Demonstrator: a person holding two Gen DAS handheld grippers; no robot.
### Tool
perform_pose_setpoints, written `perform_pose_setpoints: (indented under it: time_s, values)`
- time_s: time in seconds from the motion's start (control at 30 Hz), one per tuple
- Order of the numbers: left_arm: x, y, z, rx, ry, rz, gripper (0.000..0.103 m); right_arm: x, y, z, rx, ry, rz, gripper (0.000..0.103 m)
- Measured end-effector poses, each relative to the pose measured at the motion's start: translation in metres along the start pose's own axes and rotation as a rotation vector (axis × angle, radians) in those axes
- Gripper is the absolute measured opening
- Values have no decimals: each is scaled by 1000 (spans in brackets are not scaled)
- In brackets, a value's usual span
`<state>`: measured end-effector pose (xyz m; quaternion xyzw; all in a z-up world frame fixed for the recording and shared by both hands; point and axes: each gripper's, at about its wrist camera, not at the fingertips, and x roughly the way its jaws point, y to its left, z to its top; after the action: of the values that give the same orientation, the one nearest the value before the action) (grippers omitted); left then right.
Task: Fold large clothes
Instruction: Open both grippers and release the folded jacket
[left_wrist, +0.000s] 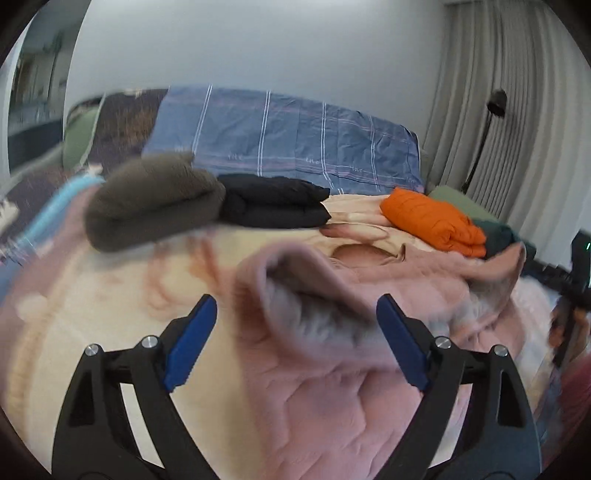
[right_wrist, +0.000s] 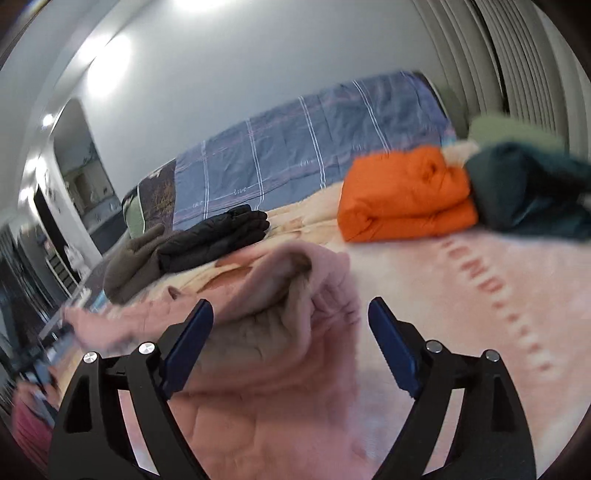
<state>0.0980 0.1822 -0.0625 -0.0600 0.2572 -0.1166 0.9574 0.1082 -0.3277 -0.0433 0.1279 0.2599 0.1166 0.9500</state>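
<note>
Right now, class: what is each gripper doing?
Left gripper: open, over the pink garment, holding nothing.
Right gripper: open, holding nothing.

Pink garment (left_wrist: 332, 387): lower part cut off by frame bottom, folds smeared by motion blur. Dark green bundle (right_wrist: 528, 192): blurred, right side cropped. Brown fleece (left_wrist: 155, 206): soft, edges indistinct. Items at far left (right_wrist: 40, 373): too blurred to identify.
</note>
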Motion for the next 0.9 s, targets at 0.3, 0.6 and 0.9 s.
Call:
perform_pose_setpoints:
  time_s: [0.3, 0.6, 0.9]
  values:
    - [5, -28, -25, 207, 130, 111, 90, 26, 24, -32, -210, 194, -92, 88]
    - [71, -6, 12, 104, 230, 152, 90, 79, 20, 7, -210, 223, -130, 88]
    - [137, 41, 37, -101, 342, -39, 60, 133, -27, 49, -3, 262, -6, 86]
